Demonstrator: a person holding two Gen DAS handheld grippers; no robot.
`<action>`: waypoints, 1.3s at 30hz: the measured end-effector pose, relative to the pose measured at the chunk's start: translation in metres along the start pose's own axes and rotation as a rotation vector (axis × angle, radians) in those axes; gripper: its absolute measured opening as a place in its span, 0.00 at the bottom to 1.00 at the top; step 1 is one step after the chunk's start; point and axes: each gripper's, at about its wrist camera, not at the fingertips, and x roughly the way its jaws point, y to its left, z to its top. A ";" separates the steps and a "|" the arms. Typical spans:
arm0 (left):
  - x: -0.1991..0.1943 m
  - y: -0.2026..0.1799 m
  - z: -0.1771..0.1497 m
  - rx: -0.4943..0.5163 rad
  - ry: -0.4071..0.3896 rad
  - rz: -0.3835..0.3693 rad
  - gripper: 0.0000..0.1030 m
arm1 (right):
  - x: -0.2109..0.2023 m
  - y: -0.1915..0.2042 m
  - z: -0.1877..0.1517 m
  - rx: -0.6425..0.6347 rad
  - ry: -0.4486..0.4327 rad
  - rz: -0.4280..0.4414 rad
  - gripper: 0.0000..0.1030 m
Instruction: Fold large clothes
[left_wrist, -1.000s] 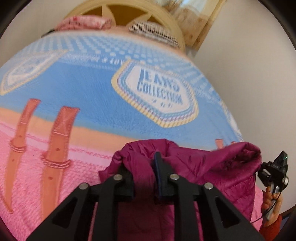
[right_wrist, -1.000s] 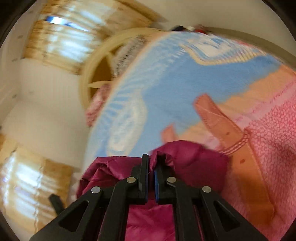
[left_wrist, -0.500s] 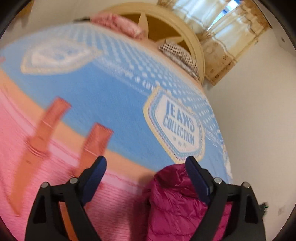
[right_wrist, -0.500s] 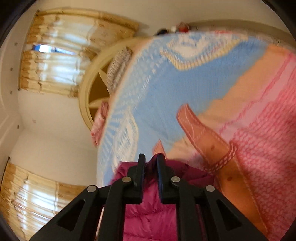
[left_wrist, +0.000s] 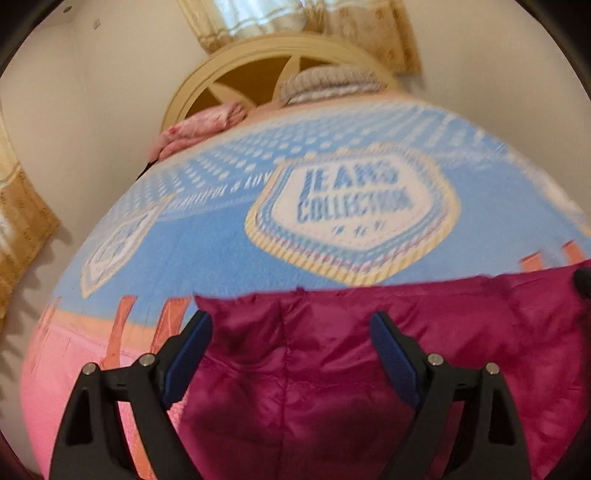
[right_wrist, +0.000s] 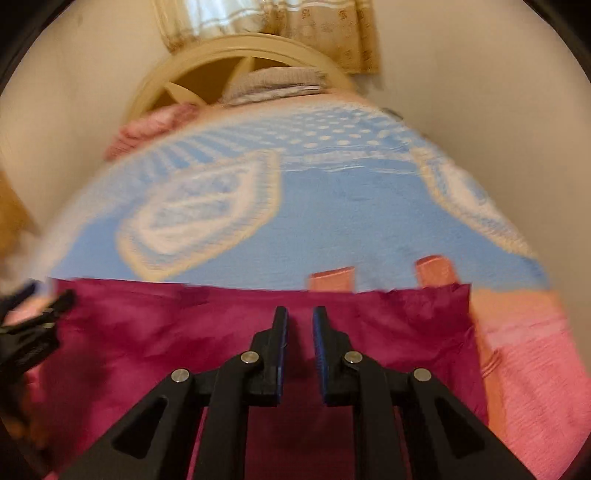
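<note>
Left gripper (left_wrist: 291, 339) jaws opened, released jacket (left_wrist: 332, 369) now flat

Left tongs (left_wrist: 291, 332) wide open; right tongs (right_wrist: 300, 325) slightly parted.

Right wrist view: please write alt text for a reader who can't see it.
A magenta puffer jacket lies flat on a blue-and-pink bedspread, with the right gripper above it, jaws slightly apart and gripping nothing. Beyond are a cream headboard and curtains.
</note>
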 end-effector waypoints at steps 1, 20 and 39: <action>0.008 0.001 -0.004 -0.009 0.019 -0.002 0.87 | 0.010 -0.005 -0.004 0.015 0.017 0.011 0.13; 0.056 0.012 -0.031 -0.231 0.079 -0.113 1.00 | 0.075 -0.059 -0.027 0.335 0.044 0.368 0.10; -0.051 0.080 -0.080 -0.224 -0.025 -0.228 1.00 | -0.062 0.095 -0.072 -0.090 -0.076 0.233 0.13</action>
